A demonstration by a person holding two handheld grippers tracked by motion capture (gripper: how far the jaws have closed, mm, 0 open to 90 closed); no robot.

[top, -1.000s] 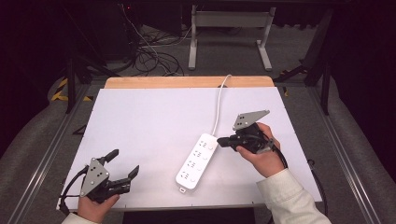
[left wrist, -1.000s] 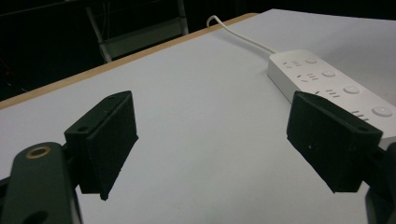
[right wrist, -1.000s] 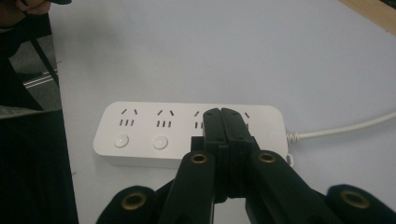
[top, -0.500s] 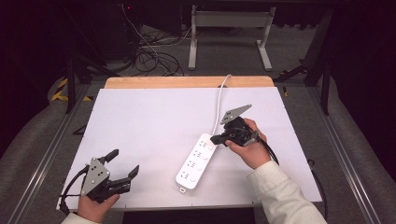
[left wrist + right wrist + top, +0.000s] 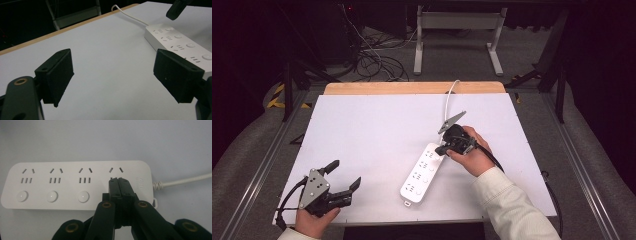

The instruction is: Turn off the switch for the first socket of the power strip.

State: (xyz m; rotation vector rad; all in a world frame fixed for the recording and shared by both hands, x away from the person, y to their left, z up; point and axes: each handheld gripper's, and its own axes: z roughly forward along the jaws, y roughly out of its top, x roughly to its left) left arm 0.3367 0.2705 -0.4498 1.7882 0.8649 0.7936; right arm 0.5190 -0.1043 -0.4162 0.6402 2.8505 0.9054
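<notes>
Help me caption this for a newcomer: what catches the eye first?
A white power strip lies right of centre on the white table. The right gripper, jaws shut, is over its cable-end sockets. The left gripper sits open near the front left corner.

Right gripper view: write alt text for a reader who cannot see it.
The right gripper, its two black jaws pressed together, hovers over the end section of a white power strip nearest its cord. The strip lies on a white table; round buttons show on three sections, and the jaws cover where the fourth would be.
</notes>
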